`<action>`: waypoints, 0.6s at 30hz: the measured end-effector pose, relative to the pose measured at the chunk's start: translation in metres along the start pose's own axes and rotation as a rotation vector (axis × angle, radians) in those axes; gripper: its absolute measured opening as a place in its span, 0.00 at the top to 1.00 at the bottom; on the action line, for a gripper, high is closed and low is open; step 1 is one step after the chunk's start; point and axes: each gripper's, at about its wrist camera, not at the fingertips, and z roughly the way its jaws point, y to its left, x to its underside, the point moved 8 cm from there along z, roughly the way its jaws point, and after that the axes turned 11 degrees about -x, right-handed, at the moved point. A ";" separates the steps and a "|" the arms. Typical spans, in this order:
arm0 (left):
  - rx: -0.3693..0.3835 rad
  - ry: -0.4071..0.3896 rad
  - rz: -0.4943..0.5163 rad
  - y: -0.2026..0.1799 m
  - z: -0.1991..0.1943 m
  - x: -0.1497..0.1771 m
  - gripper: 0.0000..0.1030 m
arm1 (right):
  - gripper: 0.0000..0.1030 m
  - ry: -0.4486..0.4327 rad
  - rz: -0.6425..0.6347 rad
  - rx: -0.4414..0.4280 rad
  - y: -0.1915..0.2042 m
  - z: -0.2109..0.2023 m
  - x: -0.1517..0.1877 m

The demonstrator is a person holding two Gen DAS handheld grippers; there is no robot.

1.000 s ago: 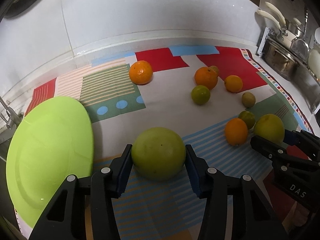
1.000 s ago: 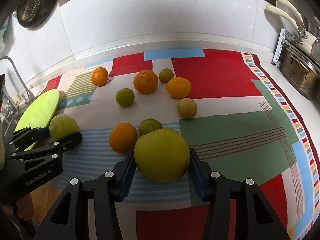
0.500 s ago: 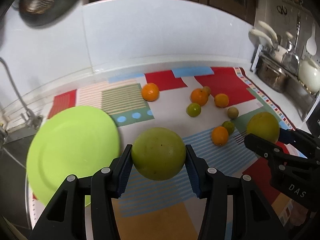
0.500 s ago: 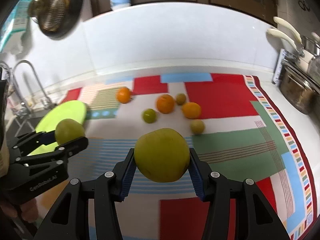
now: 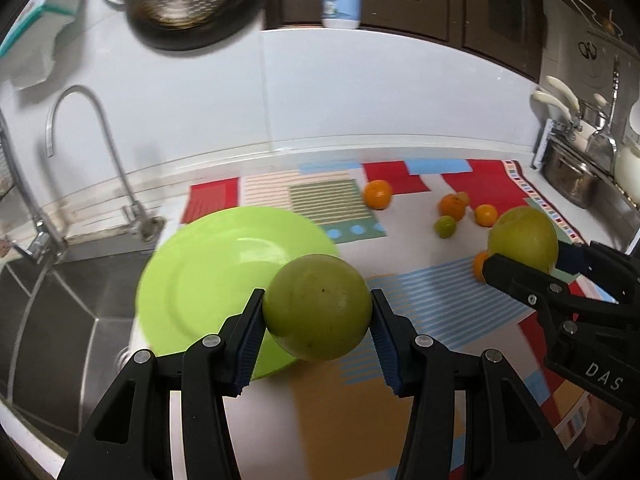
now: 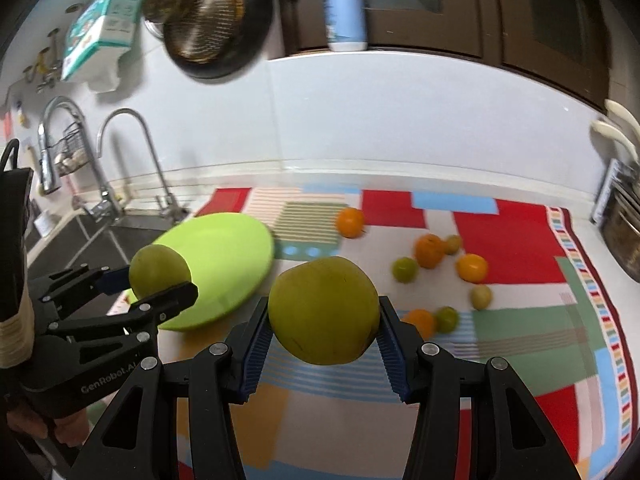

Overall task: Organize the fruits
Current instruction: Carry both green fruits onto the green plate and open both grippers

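Left wrist view: the left tongs (image 5: 317,322) clamp one green fruit (image 5: 317,312) above the near edge of a lime plate (image 5: 224,276). Right wrist view: the right tongs (image 6: 323,330) grip a second, larger green fruit (image 6: 324,312) above the patchwork mat (image 6: 520,320), where seven small citrus (image 6: 429,250) lie scattered far right.
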 end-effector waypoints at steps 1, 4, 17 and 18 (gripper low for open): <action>-0.012 0.002 -0.002 0.009 -0.001 0.003 0.52 | 0.50 -0.001 -0.006 -0.012 0.007 0.003 -0.001; -0.034 0.010 -0.012 0.028 0.000 0.008 0.52 | 0.50 -0.004 -0.019 -0.041 0.026 0.013 -0.004; -0.066 0.030 0.026 0.086 0.029 0.016 0.52 | 0.50 0.025 -0.054 -0.145 0.089 0.073 -0.013; -0.064 0.033 0.027 0.087 0.032 0.016 0.52 | 0.50 0.036 -0.057 -0.150 0.091 0.078 -0.013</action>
